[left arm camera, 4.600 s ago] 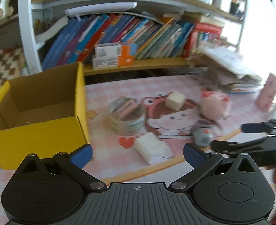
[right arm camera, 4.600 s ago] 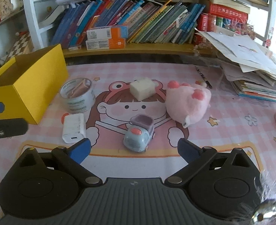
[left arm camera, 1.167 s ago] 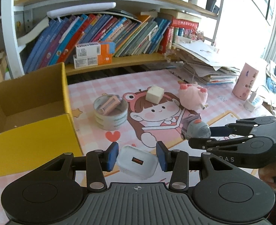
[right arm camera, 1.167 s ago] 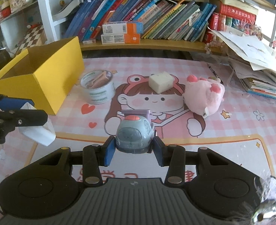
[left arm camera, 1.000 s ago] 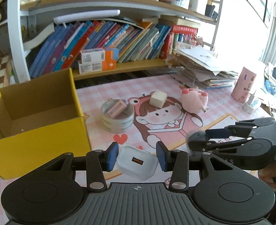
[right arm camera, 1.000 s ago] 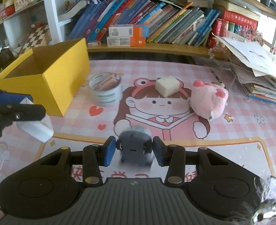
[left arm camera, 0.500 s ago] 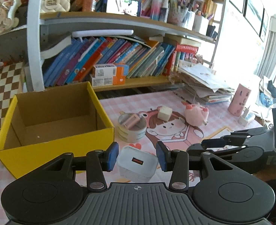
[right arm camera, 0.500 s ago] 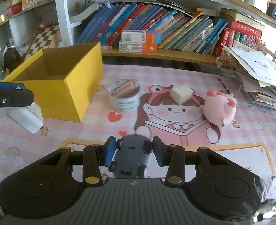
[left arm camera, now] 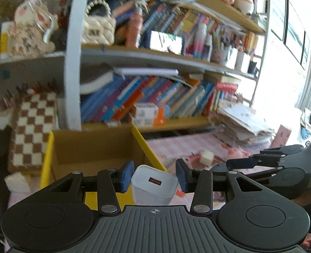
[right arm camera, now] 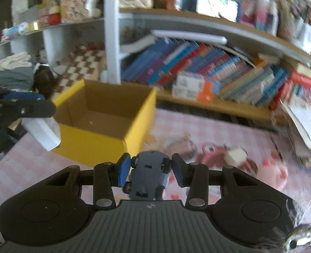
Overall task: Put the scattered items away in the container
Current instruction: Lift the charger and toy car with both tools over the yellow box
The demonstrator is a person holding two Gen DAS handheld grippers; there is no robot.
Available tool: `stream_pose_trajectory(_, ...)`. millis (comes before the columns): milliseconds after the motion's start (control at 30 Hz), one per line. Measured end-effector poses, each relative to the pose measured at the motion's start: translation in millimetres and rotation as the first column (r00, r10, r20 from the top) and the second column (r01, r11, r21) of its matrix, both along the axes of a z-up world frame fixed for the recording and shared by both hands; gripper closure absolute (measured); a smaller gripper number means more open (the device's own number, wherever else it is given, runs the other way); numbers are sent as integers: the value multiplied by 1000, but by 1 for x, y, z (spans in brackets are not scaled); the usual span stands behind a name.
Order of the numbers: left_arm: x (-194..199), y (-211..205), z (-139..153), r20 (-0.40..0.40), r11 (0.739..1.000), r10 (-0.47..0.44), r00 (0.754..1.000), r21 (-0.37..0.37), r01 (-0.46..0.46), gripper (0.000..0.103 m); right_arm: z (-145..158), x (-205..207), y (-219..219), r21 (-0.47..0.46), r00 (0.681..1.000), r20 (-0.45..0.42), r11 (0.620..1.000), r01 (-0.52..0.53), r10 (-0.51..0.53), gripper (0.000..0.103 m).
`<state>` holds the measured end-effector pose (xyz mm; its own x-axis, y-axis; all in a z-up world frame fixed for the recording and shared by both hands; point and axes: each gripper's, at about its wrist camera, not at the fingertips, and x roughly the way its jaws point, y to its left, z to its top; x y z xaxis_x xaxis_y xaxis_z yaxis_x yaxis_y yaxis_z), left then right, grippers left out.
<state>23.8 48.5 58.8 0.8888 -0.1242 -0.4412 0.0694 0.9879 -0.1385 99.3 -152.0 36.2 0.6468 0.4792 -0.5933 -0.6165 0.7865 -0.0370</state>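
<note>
We hold 2 grippers and 2 things. Nearest in the left wrist view, our left gripper [left arm camera: 154,176] clamps 1 white charger [left arm camera: 154,184] between its blue pads, port side facing the camera. Nearest in the right wrist view, our right gripper [right arm camera: 151,169] clamps 1 toy car [right arm camera: 148,176], its grey underside and wheels turned up toward the lens.

Both grippers tilt downward and sit above the table. The left one is over the near edge of the 1 yellow box [left arm camera: 141,141]; the right one is in front of that box's near right corner [right arm camera: 123,142], with the pink mat [right arm camera: 214,130] below it.

Each view catches the other gripper. In the left wrist view the right gripper reaches in from the right edge, but the car is hard to make out there. In the right wrist view the left gripper [right arm camera: 23,107] comes in at the left edge, with the charger [right arm camera: 43,131] hanging below its fingers, just in front of the box's left side.

Beyond, on the mat, the right wrist view shows 1 tape roll [right arm camera: 179,144], 1 pale cube [right arm camera: 235,156] and 1 pink plush [right arm camera: 273,174], all blurred. The left wrist view shows the cube [left arm camera: 206,157] clearly and only a sliver of plush; the roll is hidden there.

Farthest back stands 1 bookshelf [right arm camera: 208,71], packed with leaning books.
</note>
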Motion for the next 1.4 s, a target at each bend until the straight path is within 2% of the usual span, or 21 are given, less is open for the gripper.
stream_pose_trajectory(233,10,24,14,55,999,41,998,32,-43,61,22,15,33,20,996,49,997,-74,73,63)
stream_pose_trajectory(467,32,45,11,48,997,75,996,30,-76,61,33,29,66,-20,982,109,988,-154,155,63)
stream_pose_trajectory(700,56,62,4,35,990,130,991,44,-131,61,28,52,99,-89,967,147,977,-196,207,62)
stream_pose_trajectory(1100,113,88,-28,-76,982,187,979,30,-185,61,-2,91,149,-171,959,110,955,-242,263,62)
stream_pose_trajectory(1400,153,105,-56,-176,977,215,961,40,-212,61,-33,120,176,-272,941,57,912,-308,335,62)
